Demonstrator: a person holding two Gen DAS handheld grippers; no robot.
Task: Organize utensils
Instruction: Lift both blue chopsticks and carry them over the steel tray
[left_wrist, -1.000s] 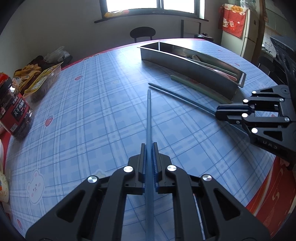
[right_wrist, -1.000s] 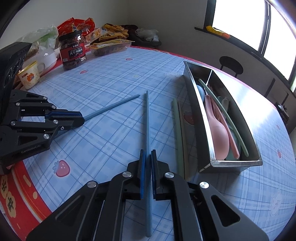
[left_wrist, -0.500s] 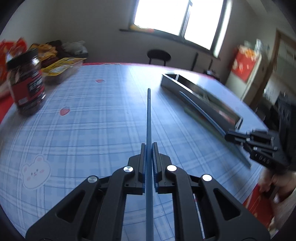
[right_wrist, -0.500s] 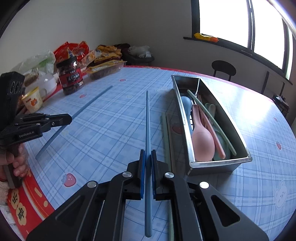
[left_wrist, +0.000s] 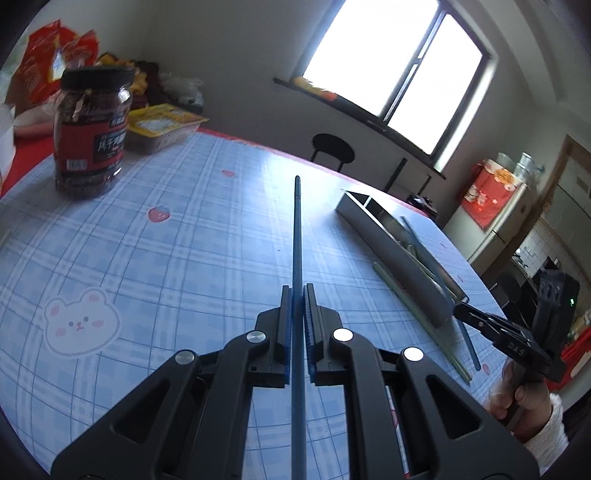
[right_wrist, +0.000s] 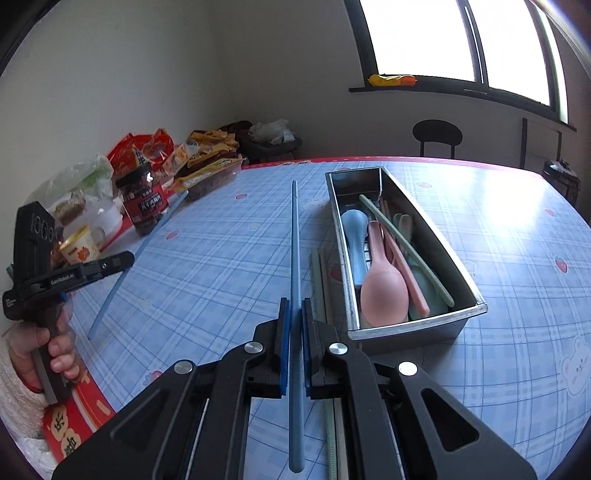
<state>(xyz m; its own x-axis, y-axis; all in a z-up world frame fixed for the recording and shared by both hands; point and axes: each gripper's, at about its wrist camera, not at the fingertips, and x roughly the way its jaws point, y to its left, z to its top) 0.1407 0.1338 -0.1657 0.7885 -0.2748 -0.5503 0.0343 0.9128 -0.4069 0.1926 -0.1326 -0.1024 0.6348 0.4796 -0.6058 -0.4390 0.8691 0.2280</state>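
Observation:
My left gripper (left_wrist: 297, 291) is shut on a dark blue chopstick (left_wrist: 296, 229) and holds it raised over the checked tablecloth. My right gripper (right_wrist: 293, 306) is shut on a light blue chopstick (right_wrist: 294, 243), also lifted, left of the steel utensil tray (right_wrist: 458, 266). The tray holds a pink spoon (right_wrist: 384, 291), a blue spoon (right_wrist: 355, 229) and green chopsticks. A green chopstick (right_wrist: 316, 269) lies on the table along the tray's left wall. The left gripper also shows in the right wrist view (right_wrist: 125, 257), the right gripper in the left wrist view (left_wrist: 460, 310).
A dark jar with a red label (left_wrist: 90, 133) stands at the table's left, with snack packets (right_wrist: 207, 158), a cup (right_wrist: 79, 245) and bags behind. A black stool (right_wrist: 437, 134) stands beyond the table, below the window.
Both grippers have lifted their chopsticks off the table and tilted upward. The left gripper has swung left toward the jar; the tray now sits further right in its view.

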